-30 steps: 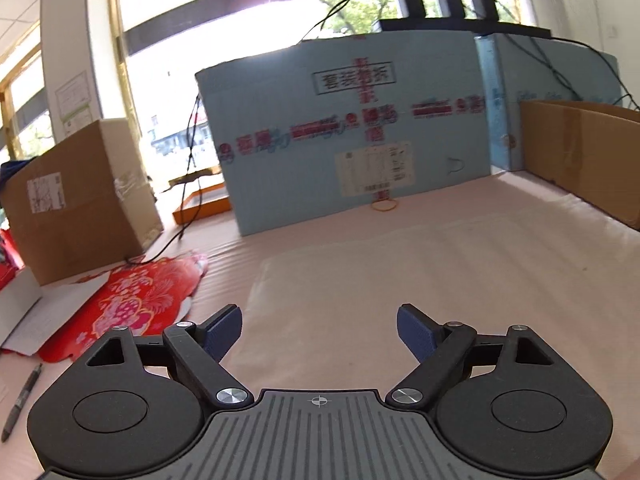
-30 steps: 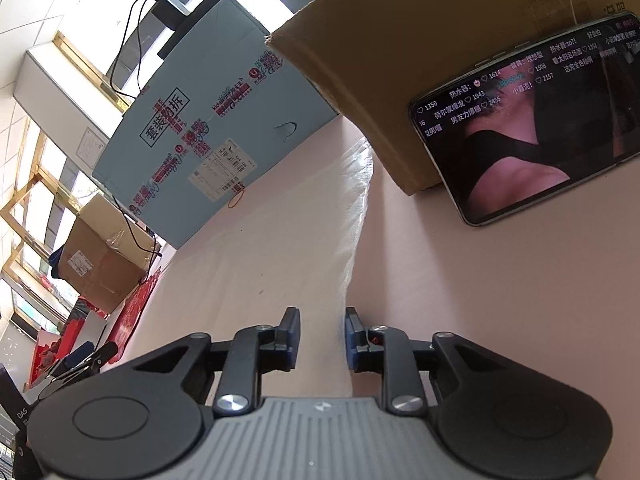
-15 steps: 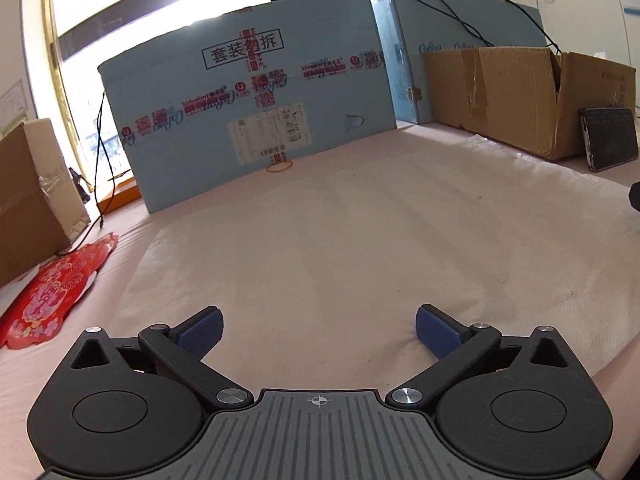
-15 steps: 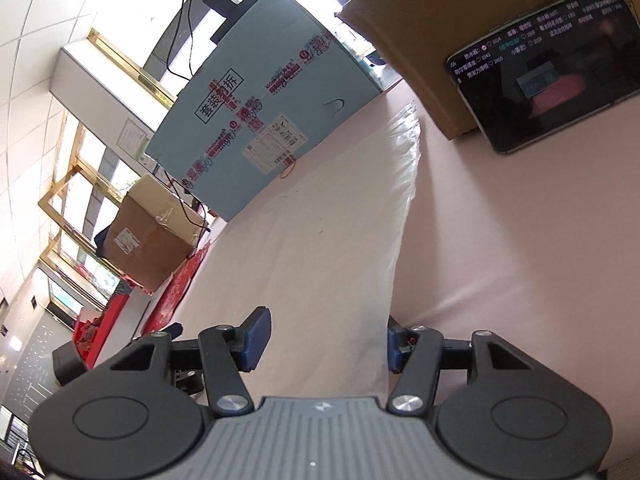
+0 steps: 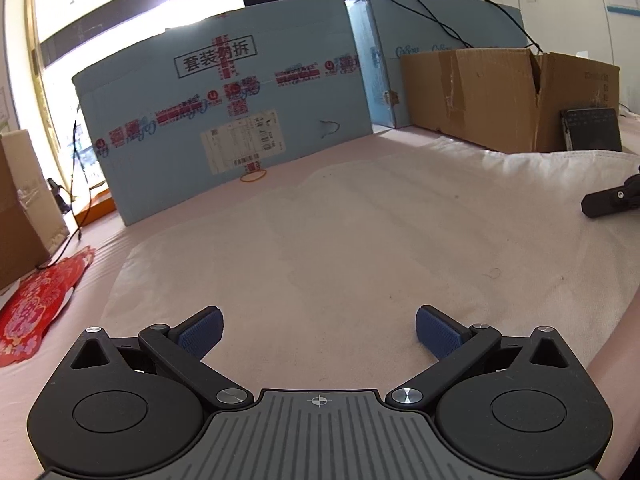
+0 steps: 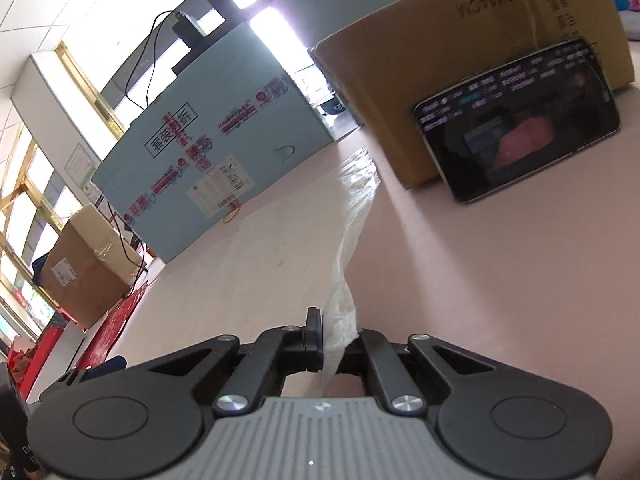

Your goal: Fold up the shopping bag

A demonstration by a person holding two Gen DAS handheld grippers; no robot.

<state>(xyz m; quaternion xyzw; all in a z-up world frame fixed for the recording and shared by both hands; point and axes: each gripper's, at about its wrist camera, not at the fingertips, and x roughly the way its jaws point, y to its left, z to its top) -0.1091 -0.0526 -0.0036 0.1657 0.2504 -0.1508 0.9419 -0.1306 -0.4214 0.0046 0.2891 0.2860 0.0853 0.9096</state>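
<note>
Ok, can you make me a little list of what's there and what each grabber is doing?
bag: white bag spread flat on the pink table
left gripper: open, over the bag's near edge, holding nothing
right gripper: shut on the bag's right edge, which is lifted
phone: screen lit, leaning on the brown box
blue box: stands behind the bag
red paper: lies at the left of the bag
</note>
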